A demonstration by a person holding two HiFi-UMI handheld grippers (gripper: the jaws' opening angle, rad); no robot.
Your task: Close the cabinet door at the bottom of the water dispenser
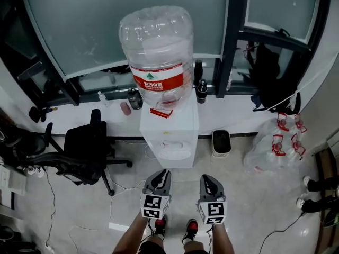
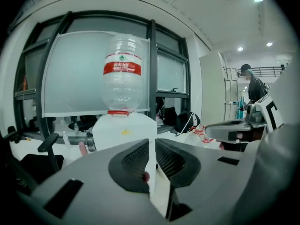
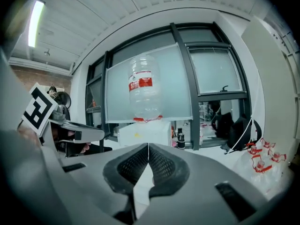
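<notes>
the white box-shaped water dispenser (image 1: pixel 172 136), under a clear plastic red-labelled bottle (image 1: pixel 157 46), stands against the white window ledge (image 1: pixel 238 118); its bottom cabinet door is hidden from every view. before it, the left gripper (image 2: pixel 152 144) is barely parted and empty, and the right gripper (image 3: pixel 148 146) is pressed together.

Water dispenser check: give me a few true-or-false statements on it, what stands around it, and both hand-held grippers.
1. The bottle sits neck down on the water dispenser. True.
2. The right hand-held gripper grips a cup. False: its jaws meet at the tips with nothing between them.
3. A black office chair stands left of the dispenser in the head view. True.
4. The left hand-held gripper presses on the dispenser. False: it is held in front of it without touching, and its jaws are a narrow gap apart and empty.
</notes>
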